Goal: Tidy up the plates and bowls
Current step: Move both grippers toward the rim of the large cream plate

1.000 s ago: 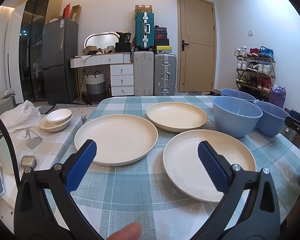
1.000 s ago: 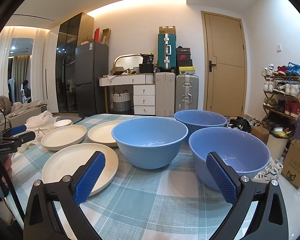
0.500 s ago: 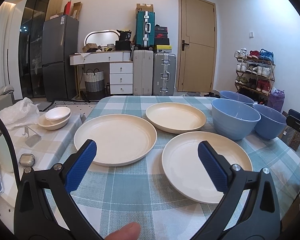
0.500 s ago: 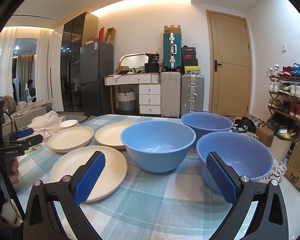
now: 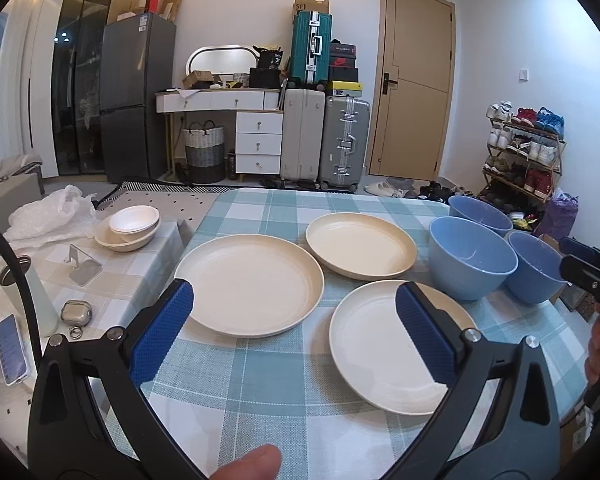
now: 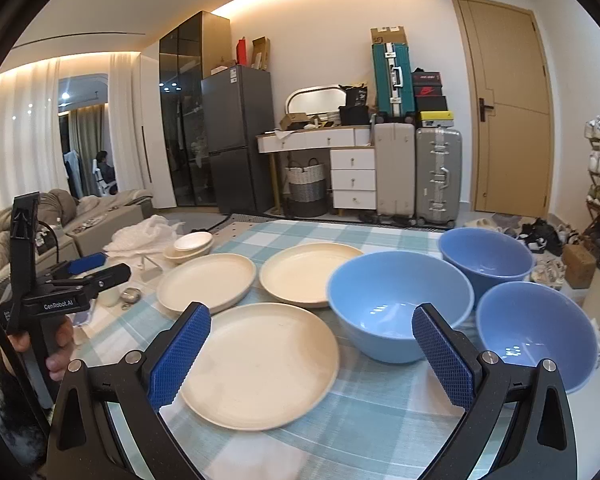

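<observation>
Both grippers spread wide above the checked table, holding nothing.

The left gripper (image 5: 294, 322) hangs over two of three shallow cream plates (image 5: 249, 294), matte and rimmed; the right gripper (image 6: 311, 346) faces three glossy blue bowls (image 6: 400, 304), clustered just beside the plates on the teal-and-white tablecloth (image 5: 284, 396).

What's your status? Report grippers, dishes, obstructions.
Left gripper open, empty; right gripper open, empty. Three cream plates and three blue bowls unstacked on table. Nothing between fingers and dishes.
</observation>
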`<act>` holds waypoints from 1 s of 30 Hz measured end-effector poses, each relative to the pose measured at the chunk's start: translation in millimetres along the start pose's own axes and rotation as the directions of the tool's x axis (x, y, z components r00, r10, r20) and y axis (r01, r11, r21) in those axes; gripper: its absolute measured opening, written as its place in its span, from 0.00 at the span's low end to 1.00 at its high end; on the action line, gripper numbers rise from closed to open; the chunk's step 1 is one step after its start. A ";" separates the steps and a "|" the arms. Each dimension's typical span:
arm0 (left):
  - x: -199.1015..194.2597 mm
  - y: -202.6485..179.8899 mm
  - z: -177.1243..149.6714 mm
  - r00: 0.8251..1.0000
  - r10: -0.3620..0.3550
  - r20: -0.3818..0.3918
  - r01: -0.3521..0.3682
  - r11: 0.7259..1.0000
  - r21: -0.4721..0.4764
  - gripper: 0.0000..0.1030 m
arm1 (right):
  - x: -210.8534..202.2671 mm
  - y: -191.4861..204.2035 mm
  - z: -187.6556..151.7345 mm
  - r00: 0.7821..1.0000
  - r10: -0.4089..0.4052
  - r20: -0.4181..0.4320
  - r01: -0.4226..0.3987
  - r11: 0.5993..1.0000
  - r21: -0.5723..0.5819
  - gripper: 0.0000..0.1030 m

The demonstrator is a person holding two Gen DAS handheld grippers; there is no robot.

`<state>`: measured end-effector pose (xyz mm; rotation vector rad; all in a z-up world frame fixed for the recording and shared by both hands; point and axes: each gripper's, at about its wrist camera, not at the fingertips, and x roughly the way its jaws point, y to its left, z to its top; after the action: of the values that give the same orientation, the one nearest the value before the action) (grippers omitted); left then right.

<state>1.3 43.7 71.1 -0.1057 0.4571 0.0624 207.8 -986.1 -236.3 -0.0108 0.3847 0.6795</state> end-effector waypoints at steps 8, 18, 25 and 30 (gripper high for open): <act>-3.8 13.4 29.7 0.996 0.057 -0.070 -0.062 0.996 -0.061 0.98 | 16.1 18.2 34.1 0.998 0.056 0.000 -0.056 0.998 0.011 1.00; 21.1 47.9 48.5 0.983 0.125 -0.131 -0.140 0.983 -0.116 0.98 | 73.4 32.2 54.6 0.990 0.116 -0.086 -0.113 0.993 0.035 1.00; 51.0 54.2 51.3 0.975 0.149 -0.163 -0.170 0.978 -0.122 0.98 | 106.1 42.1 58.1 0.987 0.096 -0.126 -0.093 0.995 0.032 1.00; 63.7 56.9 53.3 0.975 0.152 -0.161 -0.172 0.978 -0.118 0.98 | 123.3 55.4 64.5 0.985 0.103 -0.138 -0.103 0.995 0.009 1.00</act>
<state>76.9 108.7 85.4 -0.2034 0.6134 0.2464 283.5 -859.0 -213.2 -0.0366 0.5220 0.7830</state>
